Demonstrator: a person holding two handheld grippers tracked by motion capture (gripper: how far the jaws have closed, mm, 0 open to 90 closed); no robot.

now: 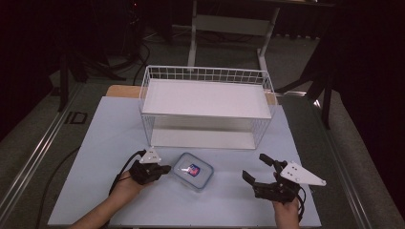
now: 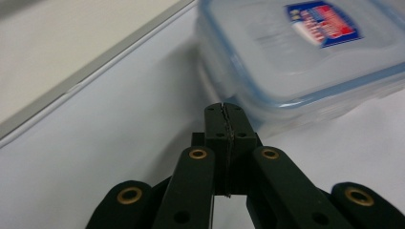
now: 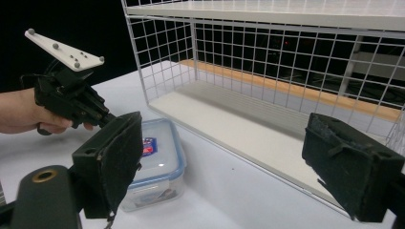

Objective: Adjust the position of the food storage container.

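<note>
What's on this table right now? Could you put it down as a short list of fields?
Table: pale blue top
Box: clear plastic food box with blue-edged lid, lying flat near the front
Rack: white wire shelf rack behind the box
Left gripper: jaws shut, tips close beside the box
Right gripper: jaws open, holding nothing, apart from the box

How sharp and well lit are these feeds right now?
High view: table lit, surroundings dark. Left gripper view: the container is blurred, its label smeared, while the shut left hand-held gripper is sharp. Right gripper view: wire rack crisp, background black.
</note>
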